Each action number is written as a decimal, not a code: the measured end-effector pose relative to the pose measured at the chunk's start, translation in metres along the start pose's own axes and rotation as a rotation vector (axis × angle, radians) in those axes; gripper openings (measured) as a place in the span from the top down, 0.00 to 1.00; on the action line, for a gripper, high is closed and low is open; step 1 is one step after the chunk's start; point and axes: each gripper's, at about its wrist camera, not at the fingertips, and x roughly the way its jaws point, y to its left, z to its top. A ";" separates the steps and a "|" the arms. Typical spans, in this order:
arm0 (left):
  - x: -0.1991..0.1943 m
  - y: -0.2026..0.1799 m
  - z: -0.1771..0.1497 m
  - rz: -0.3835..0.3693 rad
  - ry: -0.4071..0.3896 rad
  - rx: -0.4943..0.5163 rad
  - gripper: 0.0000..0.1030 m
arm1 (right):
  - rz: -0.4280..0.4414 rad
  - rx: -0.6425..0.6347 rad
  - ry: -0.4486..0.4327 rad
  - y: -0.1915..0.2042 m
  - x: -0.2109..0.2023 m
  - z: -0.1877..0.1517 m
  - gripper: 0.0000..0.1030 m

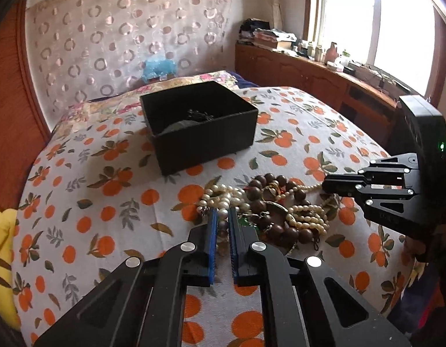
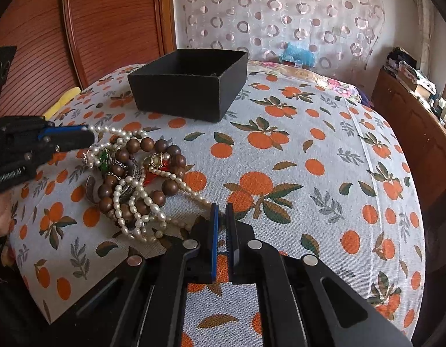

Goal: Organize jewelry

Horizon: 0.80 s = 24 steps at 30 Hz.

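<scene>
A tangled pile of jewelry (image 1: 269, 202) (image 2: 136, 173) lies on the orange-print bedspread: brown wooden beads (image 2: 165, 186), cream pearl strands (image 2: 127, 202), and green and red pieces. My left gripper (image 1: 222, 211) (image 2: 90, 136) is at the pile's edge, shut on a pearl strand (image 1: 223, 202) between its blue pads. My right gripper (image 2: 221, 206) (image 1: 324, 186) is at the pile's other side, shut on the end of a pearl strand (image 2: 200, 198). I cannot tell whether both hold the same strand. Beyond the pile stands an open black box (image 1: 205, 147) (image 2: 176, 95) with dark jewelry (image 1: 200, 115) inside.
The bedspread (image 2: 309, 159) curves down toward its edges. A wooden headboard (image 2: 113, 29) rises behind the box, and a yellow item (image 1: 0, 260) lies at the bed's edge. A wooden cabinet (image 1: 309, 72) with books and bottles runs under the window.
</scene>
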 end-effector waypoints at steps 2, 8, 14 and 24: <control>-0.005 0.004 0.001 0.005 -0.012 -0.008 0.93 | -0.003 -0.002 0.000 0.000 0.000 0.000 0.94; -0.025 0.017 0.005 0.026 -0.058 -0.033 0.94 | -0.007 -0.006 0.000 0.001 0.000 0.001 0.95; -0.048 0.030 0.017 0.041 -0.115 -0.058 0.94 | -0.005 -0.017 0.006 0.003 0.000 0.003 0.95; -0.081 0.035 0.048 0.063 -0.199 -0.040 0.94 | -0.003 -0.016 -0.124 0.001 -0.044 0.033 0.95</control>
